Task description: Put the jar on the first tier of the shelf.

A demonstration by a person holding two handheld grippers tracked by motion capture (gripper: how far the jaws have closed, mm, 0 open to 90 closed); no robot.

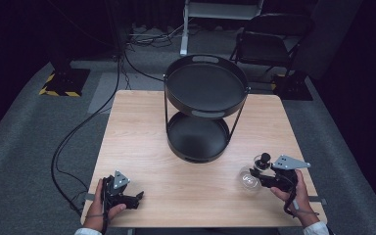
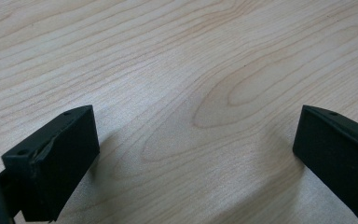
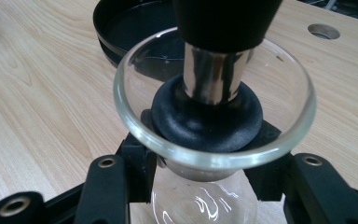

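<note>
One glass decanter (image 1: pixel 250 180) with a black stopper (image 3: pixel 208 114) is held at the neck by the right gripper (image 1: pixel 267 176), near the desk (image 1: pixel 142 132) front right corner; the grasp is judged done, any placing on the two-tier tray stand (image 1: pixel 203 110) is left. The stand's tiers are seen bare. The left gripper (image 1: pixel 127 198) rests spread wide, holding nothing. Counted: one decanter, one stand, two grippers.
</note>
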